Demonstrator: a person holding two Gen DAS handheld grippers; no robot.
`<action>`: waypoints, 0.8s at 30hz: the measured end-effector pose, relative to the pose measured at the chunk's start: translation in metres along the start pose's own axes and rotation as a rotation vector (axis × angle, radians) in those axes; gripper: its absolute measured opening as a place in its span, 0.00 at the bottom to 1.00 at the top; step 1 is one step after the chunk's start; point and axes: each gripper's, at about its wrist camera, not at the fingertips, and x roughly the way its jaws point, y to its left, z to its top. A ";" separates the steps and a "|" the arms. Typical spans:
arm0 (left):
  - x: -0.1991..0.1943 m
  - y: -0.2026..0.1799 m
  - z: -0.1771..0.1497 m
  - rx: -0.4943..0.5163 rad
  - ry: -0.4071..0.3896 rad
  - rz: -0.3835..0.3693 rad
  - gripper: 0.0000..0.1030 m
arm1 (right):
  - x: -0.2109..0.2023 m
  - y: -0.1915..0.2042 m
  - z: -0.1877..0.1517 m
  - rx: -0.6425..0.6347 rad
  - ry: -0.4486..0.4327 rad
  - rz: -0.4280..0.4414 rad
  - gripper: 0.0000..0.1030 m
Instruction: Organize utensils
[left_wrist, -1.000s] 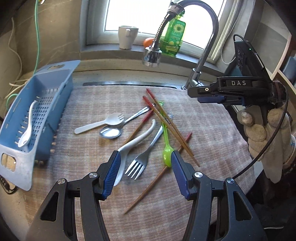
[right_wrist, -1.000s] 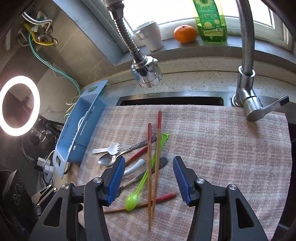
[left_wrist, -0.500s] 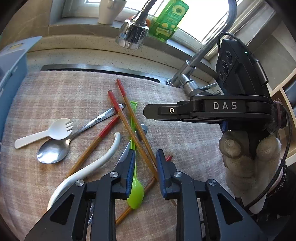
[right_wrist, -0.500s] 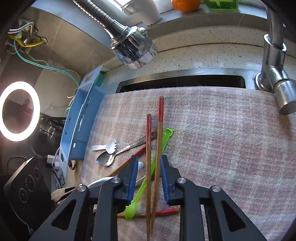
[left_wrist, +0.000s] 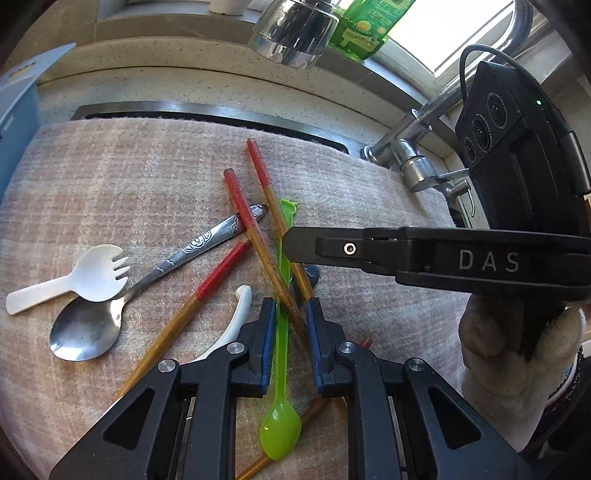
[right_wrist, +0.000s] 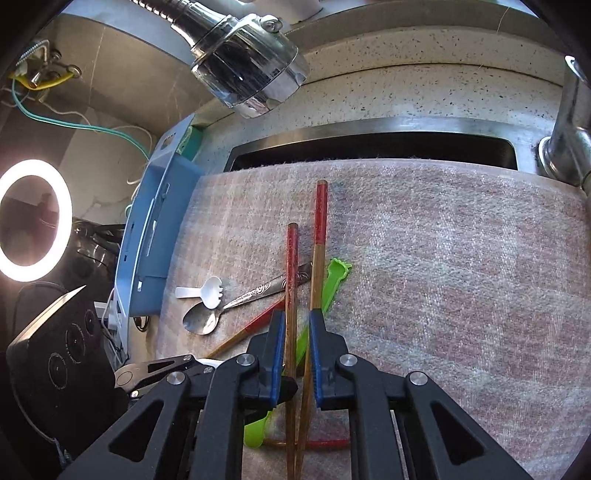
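Utensils lie in a heap on a checked cloth (left_wrist: 110, 177). My left gripper (left_wrist: 290, 308) is low over the heap, its jaws narrowed around the green plastic spoon (left_wrist: 281, 369) and two red-tipped chopsticks (left_wrist: 258, 229). My right gripper (right_wrist: 297, 319) has its jaws narrowed around the same two chopsticks (right_wrist: 291, 266), with a small gap still showing. The right gripper also shows in the left wrist view (left_wrist: 288, 243), crossing above the chopsticks. A metal spoon (left_wrist: 110, 317), a white spork (left_wrist: 74, 284) and a white spoon handle (left_wrist: 236, 317) lie to the left.
A blue drainer basket (right_wrist: 147, 258) stands left of the cloth. The faucet head (right_wrist: 247, 66) hangs above, and the faucet base (left_wrist: 410, 162) stands at the right. A third chopstick (left_wrist: 207, 291) lies crosswise. A lit ring light (right_wrist: 29, 218) is at the far left.
Both grippers have dropped closer to the heap and narrowed their jaws from wide open to a slim gap around the chopsticks and green spoon. The utensils have not moved.
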 end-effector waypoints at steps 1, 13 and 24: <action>0.001 0.001 0.002 -0.002 0.001 0.005 0.15 | 0.002 0.000 0.001 -0.003 0.006 -0.003 0.11; 0.010 0.006 0.011 0.010 0.017 0.025 0.12 | 0.010 -0.004 -0.002 -0.031 0.040 -0.024 0.07; 0.002 0.010 0.006 0.011 -0.005 0.003 0.06 | 0.004 -0.007 -0.007 0.020 0.020 0.024 0.06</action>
